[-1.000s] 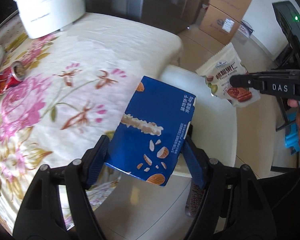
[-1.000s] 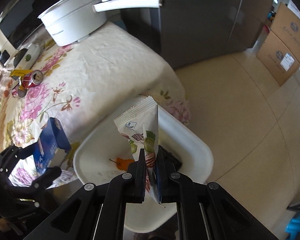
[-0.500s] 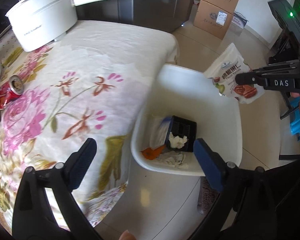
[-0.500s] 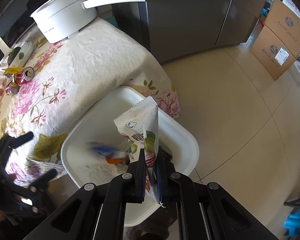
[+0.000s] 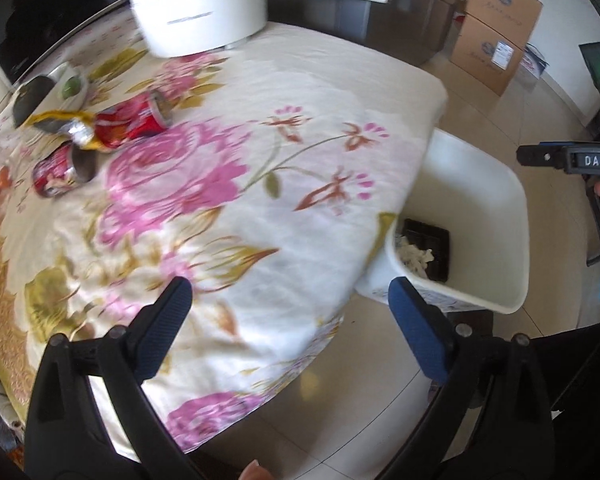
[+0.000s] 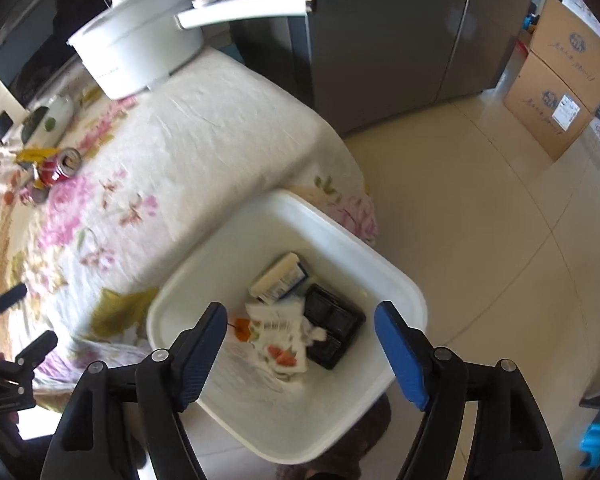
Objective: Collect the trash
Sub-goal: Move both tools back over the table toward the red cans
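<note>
Left wrist view: the left hand-held gripper (image 5: 288, 312) is hanging wide apart and empty over the worktop's (image 5: 308, 92) near edge, its wrinkled flowered cloth still carrying crumpled metal cans (image 5: 130, 122) toward the far left corner. Next call, I judge: reaching for those. The right hand-held gripper (image 6: 300, 344), jaws just opening, is standing empty above the smooth white bin (image 6: 408, 292) at the worktop's right edge; the glossy snack bag (image 6: 278, 340) is lying inside.

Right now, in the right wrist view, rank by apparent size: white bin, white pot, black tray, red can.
1. white bin
2. white pot, though it sits farther away
3. black tray
4. red can, farthest, so unsure
</note>
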